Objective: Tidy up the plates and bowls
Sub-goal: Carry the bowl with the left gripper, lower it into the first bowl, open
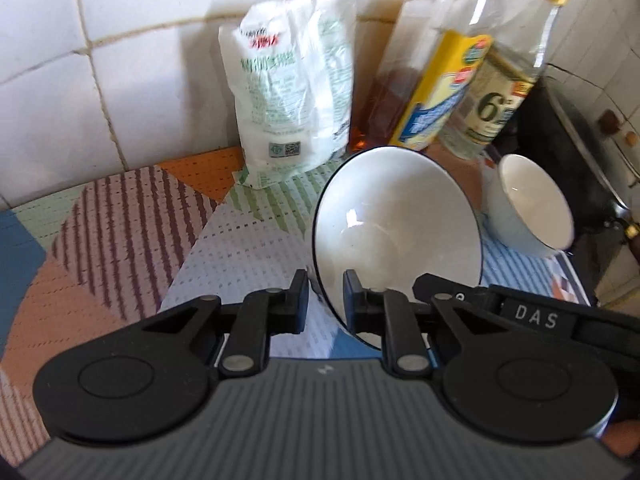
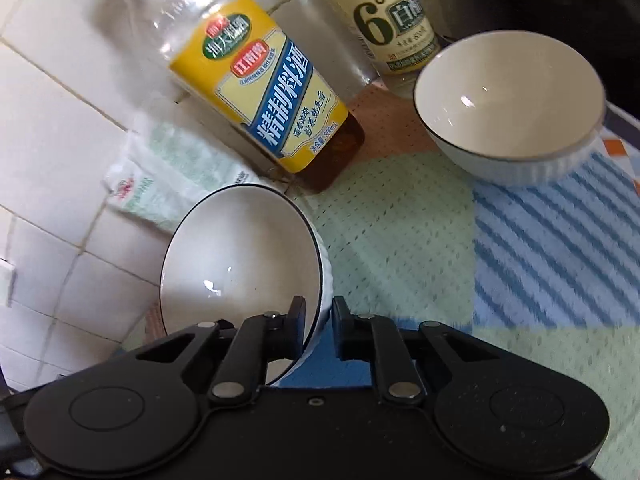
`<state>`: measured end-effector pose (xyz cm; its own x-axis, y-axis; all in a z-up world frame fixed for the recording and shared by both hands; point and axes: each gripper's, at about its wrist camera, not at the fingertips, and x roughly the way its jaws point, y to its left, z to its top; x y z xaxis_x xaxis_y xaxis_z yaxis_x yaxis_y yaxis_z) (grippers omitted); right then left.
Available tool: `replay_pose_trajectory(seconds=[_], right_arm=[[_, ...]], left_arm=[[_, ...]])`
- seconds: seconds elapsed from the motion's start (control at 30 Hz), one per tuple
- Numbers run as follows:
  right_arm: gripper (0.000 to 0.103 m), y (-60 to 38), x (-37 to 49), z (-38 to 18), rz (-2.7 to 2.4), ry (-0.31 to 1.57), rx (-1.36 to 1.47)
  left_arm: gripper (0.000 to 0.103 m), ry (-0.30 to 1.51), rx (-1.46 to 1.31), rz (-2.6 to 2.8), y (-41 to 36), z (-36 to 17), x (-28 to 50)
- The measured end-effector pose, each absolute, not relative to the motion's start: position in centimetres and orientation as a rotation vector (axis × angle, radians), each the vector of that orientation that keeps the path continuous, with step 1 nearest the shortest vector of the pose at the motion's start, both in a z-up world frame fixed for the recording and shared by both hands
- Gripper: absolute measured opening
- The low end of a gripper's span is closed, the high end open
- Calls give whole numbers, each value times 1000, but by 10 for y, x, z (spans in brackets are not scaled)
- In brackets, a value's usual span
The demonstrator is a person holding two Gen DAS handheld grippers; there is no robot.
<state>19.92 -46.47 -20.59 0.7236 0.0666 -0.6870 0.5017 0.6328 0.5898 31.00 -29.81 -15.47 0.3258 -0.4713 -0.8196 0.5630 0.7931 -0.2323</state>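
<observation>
The dark wok point(image 1: 576, 152) is cut off by the picture's right edge.

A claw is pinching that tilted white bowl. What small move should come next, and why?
Probably carry the tilted bowl toward the second white bowl on the mat and nest it there. The right claw is already shut on its rim, and the bowls look alike.

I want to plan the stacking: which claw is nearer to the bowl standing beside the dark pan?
Right. The right claw sits between the left claw and the standing bowl; both are shut on the tilted bowl.
</observation>
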Motion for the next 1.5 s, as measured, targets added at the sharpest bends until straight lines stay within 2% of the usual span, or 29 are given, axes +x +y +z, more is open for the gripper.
replay_pose_trajectory(seconds=[0.3,0.63,0.97,1.2,1.3,1.5], right_arm=[[18,-445,136,-177,-246,696,943],[20,-411,63,-158,-236,673,971],[20,-389,28,-156,-201,700,908],[20,-371,25,-156,-203,732,782],[20,-371,24,-163,-218,747,833],[20,-360,29,-163,-210,769,762]], left_arm=[[17,1038,191,-679,-280,-116,251],[17,1048,211,-684,-247,-98,195],[17,1137,196,-663,-218,-110,160],[16,1269,120,-637,-201,-132,160],[16,1278,126,-617,-199,-138,158],[16,1271,149,-594,-197,-137,159]])
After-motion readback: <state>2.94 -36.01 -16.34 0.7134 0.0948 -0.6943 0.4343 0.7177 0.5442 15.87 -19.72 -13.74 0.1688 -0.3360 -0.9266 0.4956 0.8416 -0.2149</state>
